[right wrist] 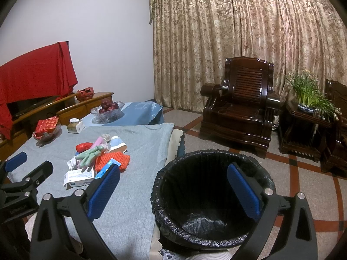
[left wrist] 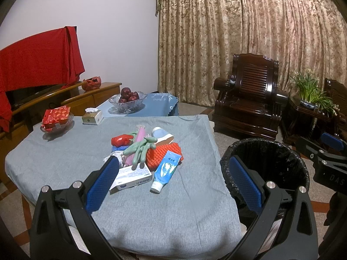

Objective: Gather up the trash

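Trash pile (left wrist: 143,156) on table, ahead of left gripper (left wrist: 173,182), jaws wide

Trash pile (left wrist: 143,153) heaped mid-table; black-lined bin (right wrist: 208,197) stands beside, empty.

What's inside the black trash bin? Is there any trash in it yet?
Inside the trash bin only its crinkled black bag liner shows, bunched at the bottom. No trash is visible. The right gripper, open, hides a little of the inside walls. The rubbish pile sits on the table.

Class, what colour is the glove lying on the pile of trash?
Pale green glove, clearest in the left wrist view.
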The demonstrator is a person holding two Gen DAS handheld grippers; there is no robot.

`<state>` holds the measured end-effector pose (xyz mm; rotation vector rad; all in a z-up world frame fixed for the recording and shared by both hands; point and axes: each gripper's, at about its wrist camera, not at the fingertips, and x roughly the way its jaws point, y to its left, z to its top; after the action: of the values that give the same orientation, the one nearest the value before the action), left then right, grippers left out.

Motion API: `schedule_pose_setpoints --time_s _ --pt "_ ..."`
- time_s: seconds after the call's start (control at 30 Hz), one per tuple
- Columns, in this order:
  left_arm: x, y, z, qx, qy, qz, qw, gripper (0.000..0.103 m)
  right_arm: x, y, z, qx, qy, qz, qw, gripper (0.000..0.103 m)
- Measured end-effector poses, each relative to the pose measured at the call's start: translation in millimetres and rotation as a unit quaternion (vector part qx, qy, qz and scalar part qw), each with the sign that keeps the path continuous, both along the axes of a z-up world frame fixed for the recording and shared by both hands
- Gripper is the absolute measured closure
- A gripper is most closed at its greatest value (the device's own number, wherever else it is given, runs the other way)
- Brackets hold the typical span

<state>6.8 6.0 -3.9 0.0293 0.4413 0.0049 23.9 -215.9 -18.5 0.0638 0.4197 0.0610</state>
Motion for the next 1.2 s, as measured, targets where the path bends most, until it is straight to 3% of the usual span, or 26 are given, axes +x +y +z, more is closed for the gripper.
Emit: schedule_pose_setpoints --time_s 1.0,1.2 --pt "0.7 0.4 -0.9 0.000 0.002 0.000 1.0000 0.005 2.1 -6.7 -5.7 0.001 0.004 -0.001 1.000 0.006" --pt "3.3 5.4 -14.0 -0.003 0.006 0.003 1.0000 0.005 4.5 -7.3 -13.5 0.000 0.008 0.000 1.000 0.006"
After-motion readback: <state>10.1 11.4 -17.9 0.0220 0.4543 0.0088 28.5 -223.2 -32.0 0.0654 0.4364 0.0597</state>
